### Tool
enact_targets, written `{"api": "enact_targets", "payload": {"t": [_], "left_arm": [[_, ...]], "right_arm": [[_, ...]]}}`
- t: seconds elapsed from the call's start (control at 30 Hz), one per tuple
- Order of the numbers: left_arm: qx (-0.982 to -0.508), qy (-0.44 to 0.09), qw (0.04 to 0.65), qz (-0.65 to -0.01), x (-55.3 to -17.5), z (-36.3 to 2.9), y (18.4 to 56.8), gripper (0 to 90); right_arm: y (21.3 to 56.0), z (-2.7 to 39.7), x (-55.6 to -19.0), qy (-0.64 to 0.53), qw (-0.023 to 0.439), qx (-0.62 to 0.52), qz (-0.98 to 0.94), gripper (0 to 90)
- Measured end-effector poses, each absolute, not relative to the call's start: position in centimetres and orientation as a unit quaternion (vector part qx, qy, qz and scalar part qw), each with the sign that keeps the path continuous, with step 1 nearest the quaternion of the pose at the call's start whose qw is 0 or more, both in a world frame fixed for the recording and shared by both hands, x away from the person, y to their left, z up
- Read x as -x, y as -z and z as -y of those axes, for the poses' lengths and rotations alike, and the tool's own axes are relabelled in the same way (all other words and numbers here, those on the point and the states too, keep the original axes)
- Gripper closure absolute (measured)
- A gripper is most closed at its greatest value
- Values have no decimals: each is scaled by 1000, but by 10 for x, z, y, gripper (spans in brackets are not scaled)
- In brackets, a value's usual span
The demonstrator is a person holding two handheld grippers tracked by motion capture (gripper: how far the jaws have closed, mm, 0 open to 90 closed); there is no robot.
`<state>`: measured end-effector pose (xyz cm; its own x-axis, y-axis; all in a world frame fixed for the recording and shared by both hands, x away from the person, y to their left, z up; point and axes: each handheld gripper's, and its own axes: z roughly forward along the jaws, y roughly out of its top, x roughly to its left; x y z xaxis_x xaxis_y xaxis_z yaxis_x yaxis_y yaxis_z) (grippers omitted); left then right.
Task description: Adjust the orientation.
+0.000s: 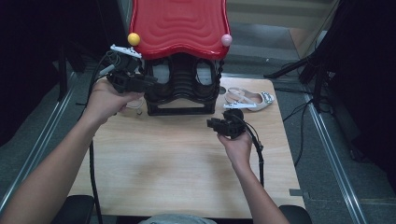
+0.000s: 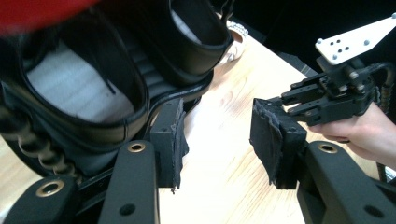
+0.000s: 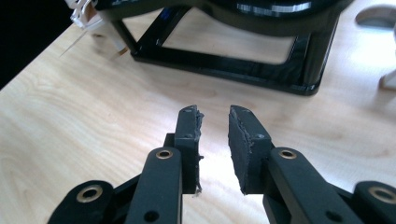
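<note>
A black shoe rack [image 1: 180, 108] with a wavy red top [image 1: 180, 23] stands at the back of the wooden table [image 1: 177, 172]. Two black shoes [image 1: 162, 74] with pale insoles sit side by side in it. My left gripper [image 1: 148, 82] is at the rack's left front corner, open, beside the nearer black shoe [image 2: 79, 93] with nothing between its pads [image 2: 219, 135]. My right gripper [image 1: 211, 123] hovers low over the table in front of the rack, open and empty [image 3: 215, 135], pointing at the rack's base frame [image 3: 224, 65].
A beige flat shoe [image 1: 247, 99] with a jewelled toe lies on the table right of the rack. A small pale object [image 1: 135, 103] lies at the rack's left foot. Yellow [image 1: 134, 38] and pink [image 1: 226, 40] knobs mark the red top's corners. Bare wood stretches toward the person.
</note>
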<state>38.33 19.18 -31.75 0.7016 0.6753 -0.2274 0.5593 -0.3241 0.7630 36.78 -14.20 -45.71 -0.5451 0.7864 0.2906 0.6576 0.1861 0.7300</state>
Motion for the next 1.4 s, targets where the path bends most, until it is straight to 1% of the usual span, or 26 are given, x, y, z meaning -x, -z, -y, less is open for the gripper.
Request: {"api": "enact_targets", "payload": {"t": [0.03, 0.07, 0.1, 0.13, 0.27, 0.3, 0.43, 0.57, 0.63, 0.73, 0.77, 1.07, 1.13, 1.2, 1.27, 1.33, 1.4], "left_arm": [[-812, -66, 436, -382, -383, -192, 320, 551], [-811, -68, 437, -384, -382, -193, 323, 551], [-809, -63, 439, -385, -382, -194, 326, 552], [-809, -62, 439, -386, -381, -194, 329, 552], [-809, -61, 437, -389, -379, -196, 337, 552], [-807, -59, 438, -391, -378, -197, 340, 551], [-805, -56, 436, -398, -376, -201, 351, 550], [-803, -51, 433, -406, -374, -205, 364, 549], [-803, -55, 427, -413, -372, -208, 374, 547], [-802, -51, 424, -417, -371, -209, 380, 547], [-802, -53, 420, -421, -370, -209, 384, 548], [-792, -46, 421, -440, -368, -219, 410, 554], [-786, -41, 426, -446, -369, -222, 416, 555], [-787, -38, 423, -448, -369, -224, 422, 559], [-791, -41, 410, -452, -369, -226, 428, 561], [-789, -44, 413, -453, -368, -227, 430, 562], [-787, -43, 414, -456, -369, -230, 433, 566]], "right_arm": [[460, 147, -365, -435, 72, -473, -763, 709], [460, 147, -365, -435, 72, -473, -763, 709], [461, 149, -364, -440, 67, -475, -759, 690], [464, 154, -362, -445, 58, -476, -756, 655], [467, 159, -360, -445, 55, -479, -754, 659], [470, 161, -356, -439, 49, -477, -760, 675], [474, 165, -351, -438, 47, -475, -762, 691], [477, 171, -347, -437, 44, -477, -761, 687], [479, 179, -343, -442, 51, -481, -755, 684], [479, 183, -342, -444, 52, -479, -756, 708], [480, 188, -342, -447, 42, -478, -755, 727], [481, 196, -343, -439, 56, -476, -760, 721], [481, 197, -343, -441, 56, -474, -760, 721], [483, 197, -344, -442, 54, -474, -759, 700], [485, 200, -346, -443, 48, -479, -757, 690], [485, 201, -347, -444, 48, -478, -756, 692], [487, 204, -347, -446, 58, -469, -760, 700]]}}
